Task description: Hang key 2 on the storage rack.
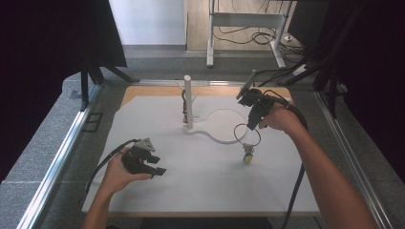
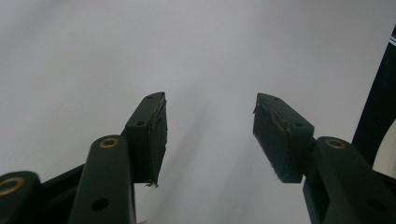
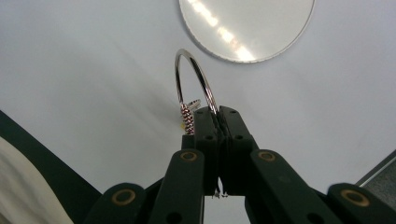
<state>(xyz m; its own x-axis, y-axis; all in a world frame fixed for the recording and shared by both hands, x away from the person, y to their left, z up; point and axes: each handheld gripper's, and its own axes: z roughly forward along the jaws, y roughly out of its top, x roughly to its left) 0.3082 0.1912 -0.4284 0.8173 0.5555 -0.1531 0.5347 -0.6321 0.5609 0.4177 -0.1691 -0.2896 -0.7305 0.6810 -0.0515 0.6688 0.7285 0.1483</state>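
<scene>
Ring [image 3: 194, 79] sits pinched in my right gripper [image 3: 217, 114] above the white board [image 1: 200, 186], its small charm [image 1: 248, 157] dangling — I'd keep the pinch firm and move slowly. My left gripper [image 2: 208, 135] rests agape, holding nothing.

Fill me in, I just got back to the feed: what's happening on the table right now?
A person works two hand-held grippers over a white table. The right gripper has its fingers shut on a metal ring, holding it above the table with a small yellow-and-blue charm dangling from it on a short chain. The left gripper is open and holds nothing, low over the near left of the table. A white post on a curved white base stands at the middle.
</scene>
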